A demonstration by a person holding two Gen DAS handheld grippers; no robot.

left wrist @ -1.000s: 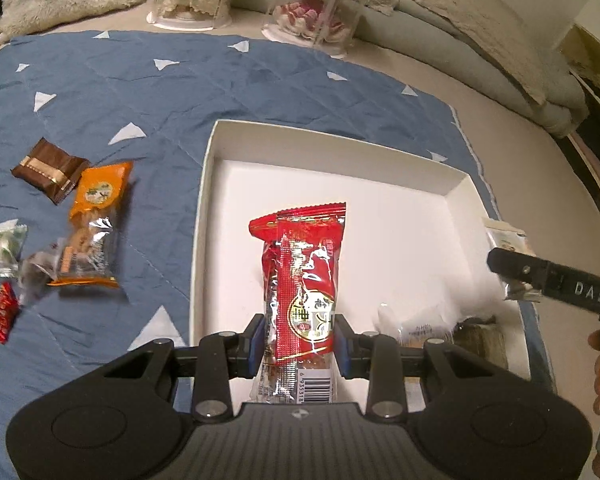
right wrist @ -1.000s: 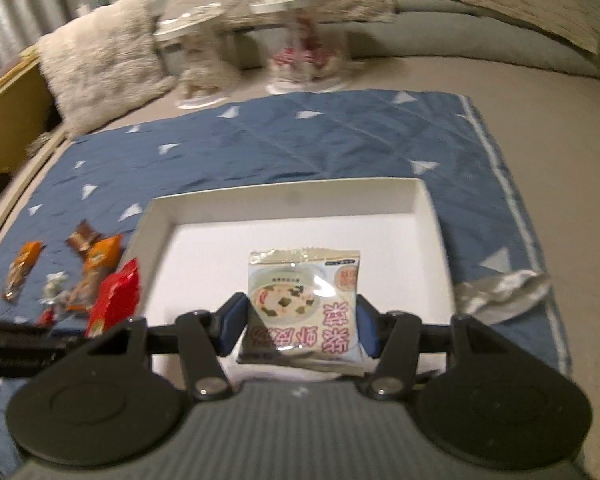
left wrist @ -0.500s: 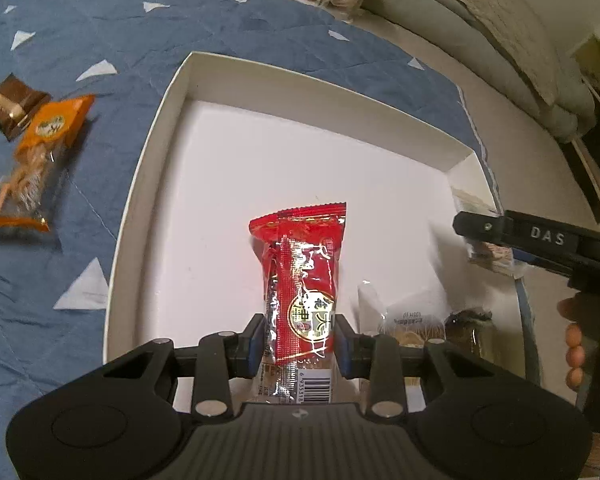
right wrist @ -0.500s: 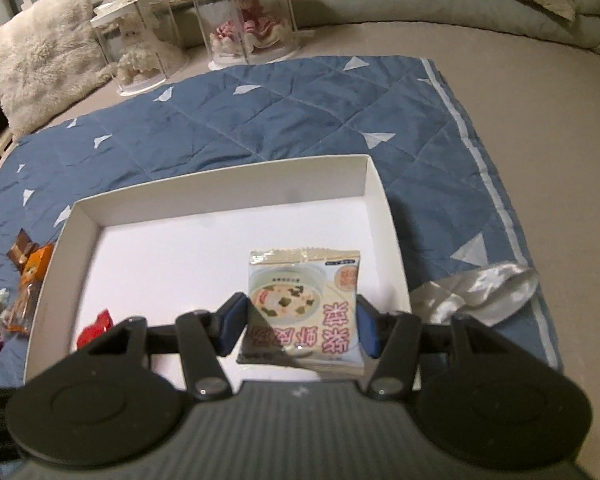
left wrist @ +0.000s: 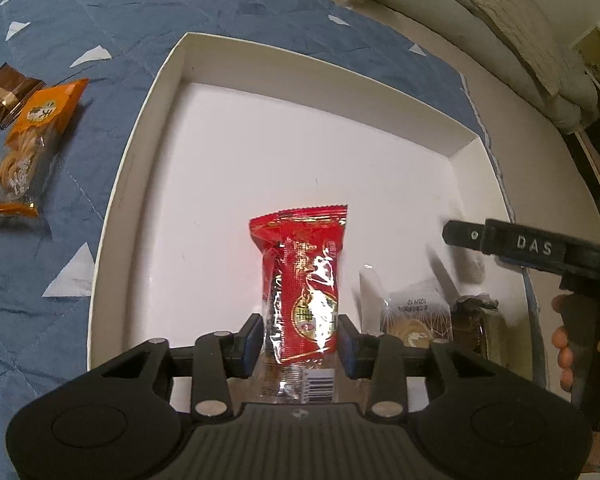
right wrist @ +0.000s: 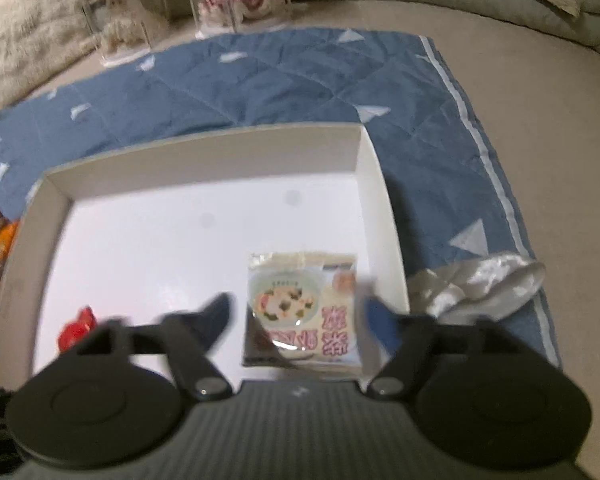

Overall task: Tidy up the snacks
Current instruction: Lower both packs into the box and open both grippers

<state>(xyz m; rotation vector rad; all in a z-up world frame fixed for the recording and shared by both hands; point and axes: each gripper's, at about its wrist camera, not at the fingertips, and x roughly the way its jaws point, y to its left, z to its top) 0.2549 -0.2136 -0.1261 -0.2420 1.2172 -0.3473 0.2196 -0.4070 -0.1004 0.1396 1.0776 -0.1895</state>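
You have one quilt (left wrist: pixel 260 12), one white box (left wrist: pixel 132 152), and two grippers. Your left gripper (left wrist: pixel 300 344) is opening around the red pack (left wrist: pixel 304 280) in the box; earlier it pinched it. Your right gripper (right wrist: pixel 300 320) is spreading, off the soup packet (right wrist: pixel 304 304) it clamped before.

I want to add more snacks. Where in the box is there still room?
The box is bare across its far half and left side. It is crowded along the near edge: red pack, clear packets, soup pack by the right wall.
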